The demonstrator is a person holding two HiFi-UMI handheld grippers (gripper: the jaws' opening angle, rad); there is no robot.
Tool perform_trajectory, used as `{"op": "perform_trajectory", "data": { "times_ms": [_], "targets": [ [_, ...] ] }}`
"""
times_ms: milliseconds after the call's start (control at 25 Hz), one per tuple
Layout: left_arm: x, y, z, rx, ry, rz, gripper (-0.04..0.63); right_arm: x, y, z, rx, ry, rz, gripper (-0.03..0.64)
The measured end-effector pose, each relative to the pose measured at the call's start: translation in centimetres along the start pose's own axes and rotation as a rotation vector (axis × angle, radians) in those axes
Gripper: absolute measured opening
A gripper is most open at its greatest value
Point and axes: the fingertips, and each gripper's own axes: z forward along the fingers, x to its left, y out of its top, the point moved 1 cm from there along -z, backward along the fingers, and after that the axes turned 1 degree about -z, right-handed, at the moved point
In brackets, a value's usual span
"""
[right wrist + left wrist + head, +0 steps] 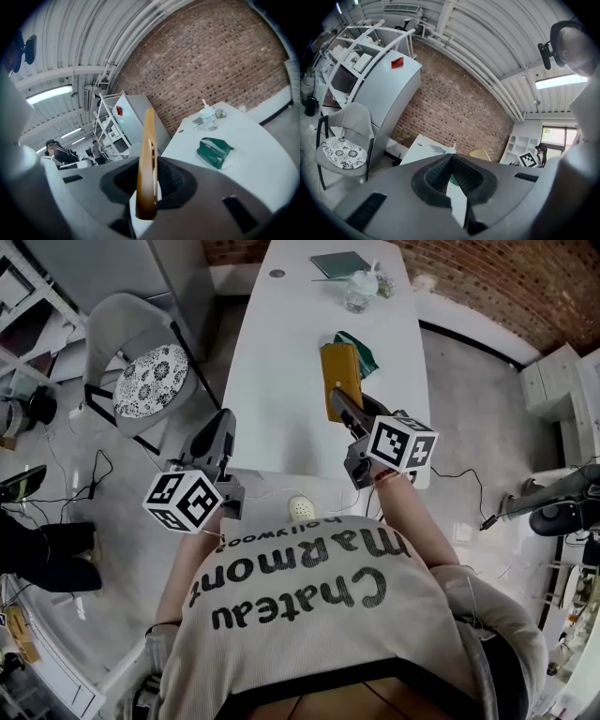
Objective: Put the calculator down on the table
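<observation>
The person's pale shirt (309, 615) is filling the bottom of the head view, and both arms are reaching forward from it toward the near end of a long white table (281, 352). The right gripper (343, 407) is pinching the calculator (340, 374) – a slim yellow-brown slab – by its near end. In the right gripper view the calculator (147, 164) is standing edge-on between the dark pads, which are pressing on both its faces, and it is jutting out past the jaws. It is showing over the near half of the table, just beside a green packet (362, 349); whether it is touching the tabletop cannot be told. The left gripper (223, 423) is hanging off the table's left edge, well apart from the calculator. Its own view is showing the left gripper's (451, 157) jaws pressed together at the tips with nothing between them. A clear bottle (359, 292) and a dark flat notebook (339, 263) are lying at the table's far end – and a chair (150, 381) with a patterned cushion is standing on the floor to the left.
</observation>
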Motion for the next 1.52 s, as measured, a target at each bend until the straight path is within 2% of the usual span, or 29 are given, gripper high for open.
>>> {"op": "perform_trajectory", "data": {
  "times_ms": [280,600,1000,1520],
  "targets": [
    [1.8,0.7,1.6,-0.037,0.078,0.003,0.002,-2.8,0.6,3.7,0.076,0.022,-0.029,0.087],
    [4.0,0.7,3.1,-0.064,0.154,-0.004,0.002,-5.7,-1.4,7.7,0.196,0.044,-0.044,0.087],
    [4.6,-1.2,5.3,-0.063,0.179,-0.033,0.002,-10.1,-4.5,9.7,0.300,0.023,-0.024,0.087],
    [4.9,-1.5,6.5,-0.053,0.186,-0.044,0.002,-11.9,-7.2,10.3,0.398,0.008,-0.007,0.089]
  ]
}}
